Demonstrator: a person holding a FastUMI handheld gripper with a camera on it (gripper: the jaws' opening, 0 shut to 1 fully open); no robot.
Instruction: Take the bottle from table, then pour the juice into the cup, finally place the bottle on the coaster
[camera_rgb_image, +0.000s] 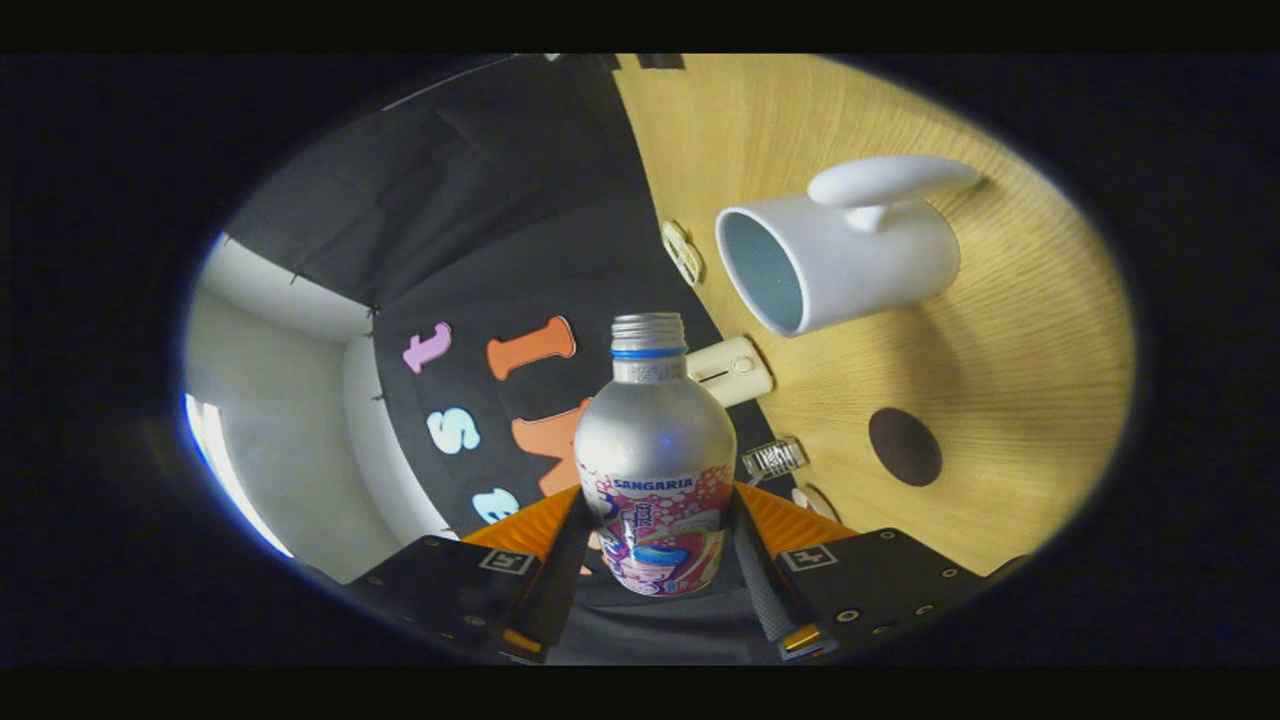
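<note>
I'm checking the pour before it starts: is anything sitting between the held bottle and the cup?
Nothing visible does. The gripper is shut on the bottle, whose open neck points ahead. The white cup lies beyond it on the wooden table. The dark coaster sits nearer, off to one side.

the gripper (655, 545) sits at the bottom centre of the frame, rolled hard to one side, so the scene ahead of it appears tipped. its two fingers (560, 560) reach up from the lower left and lower right and press against both sides of the bottle (655, 450), holding it between them.
</note>
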